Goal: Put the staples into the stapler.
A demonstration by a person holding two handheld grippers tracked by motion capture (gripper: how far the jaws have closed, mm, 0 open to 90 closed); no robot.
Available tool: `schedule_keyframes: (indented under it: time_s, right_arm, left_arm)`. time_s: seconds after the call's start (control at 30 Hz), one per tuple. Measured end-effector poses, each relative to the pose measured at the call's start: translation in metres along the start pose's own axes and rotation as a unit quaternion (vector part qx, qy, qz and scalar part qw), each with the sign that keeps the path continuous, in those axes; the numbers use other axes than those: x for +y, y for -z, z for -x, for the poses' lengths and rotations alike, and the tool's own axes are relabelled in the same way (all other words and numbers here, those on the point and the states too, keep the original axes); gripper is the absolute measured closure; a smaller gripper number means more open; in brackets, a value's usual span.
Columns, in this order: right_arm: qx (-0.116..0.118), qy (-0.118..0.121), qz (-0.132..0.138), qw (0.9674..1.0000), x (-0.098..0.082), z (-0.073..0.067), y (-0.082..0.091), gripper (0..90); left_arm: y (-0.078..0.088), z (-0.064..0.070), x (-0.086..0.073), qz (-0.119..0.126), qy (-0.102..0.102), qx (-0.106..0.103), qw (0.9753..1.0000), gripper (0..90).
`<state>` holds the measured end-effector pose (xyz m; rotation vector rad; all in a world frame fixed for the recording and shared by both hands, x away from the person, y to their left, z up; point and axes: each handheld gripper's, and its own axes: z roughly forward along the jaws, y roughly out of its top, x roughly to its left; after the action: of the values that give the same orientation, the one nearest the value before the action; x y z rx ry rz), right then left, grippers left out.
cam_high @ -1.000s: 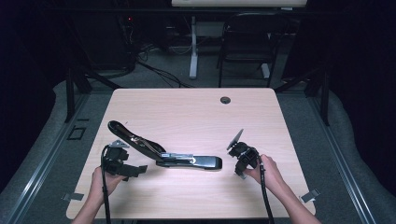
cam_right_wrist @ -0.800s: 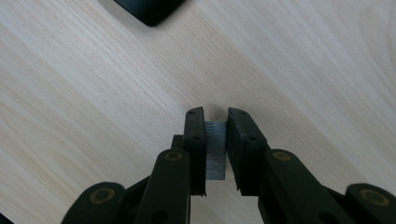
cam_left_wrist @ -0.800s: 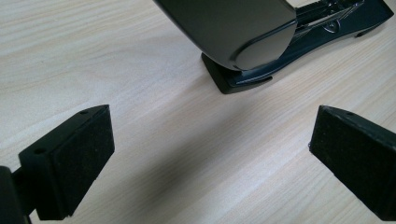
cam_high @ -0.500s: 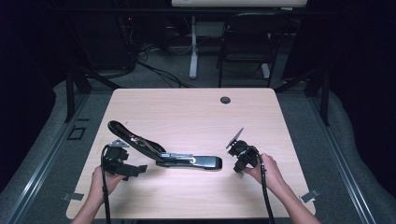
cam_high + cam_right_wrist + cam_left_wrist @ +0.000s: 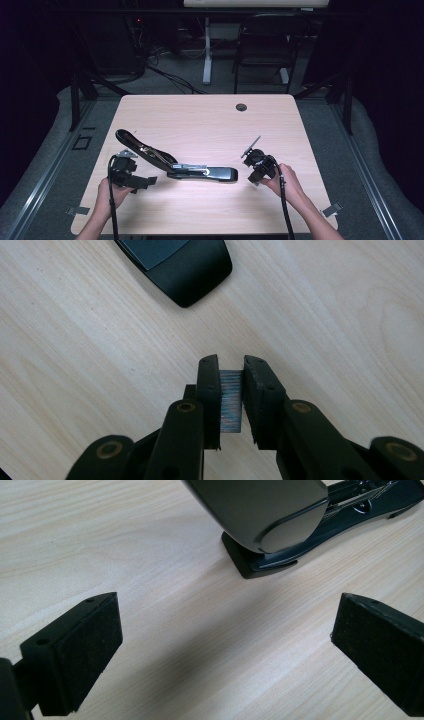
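Holding a strip of silver metal staples [image 5: 231, 401] ready beside the opened black metal stapler [image 5: 175, 164].

Pinching the strip between the right gripper [image 5: 231, 390] pads just right of the stapler's base end, probably for loading; keeping the left gripper [image 5: 220, 645] spread wide and empty at the stapler's raised lid, lying open on the pale wooden table [image 5: 200, 120], likely for steadying it.

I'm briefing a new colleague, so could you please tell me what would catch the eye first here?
A black stapler lies swung open near the front middle of the wooden table, its lid raised toward the left. The right gripper pinches a strip of staples just right of it, while the left gripper waits open beside the lid.
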<state>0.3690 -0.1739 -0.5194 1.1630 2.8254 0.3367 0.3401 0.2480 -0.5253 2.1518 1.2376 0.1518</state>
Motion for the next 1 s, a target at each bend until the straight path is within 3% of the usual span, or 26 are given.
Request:
schedule_keyframes:
  time_s: [0.4,0.73,1.0]
  right_arm:
    - [-0.005,0.022,0.029,0.9993,0.001,0.003,0.010,78.4]
    - [0.007,0.036,0.059,0.9976,0.010,0.004,0.019,78.4]
    - [0.017,0.043,0.067,0.9967,0.022,0.002,0.025,78.4]
  left_arm:
    - [-0.001,-0.001,0.001,-0.005,-0.004,0.003,1.0000,0.1]
    - [-0.002,0.000,0.001,-0.006,-0.005,0.000,1.0000,0.1]
    - [-0.003,0.001,0.001,-0.005,-0.005,0.001,1.0000,0.1]
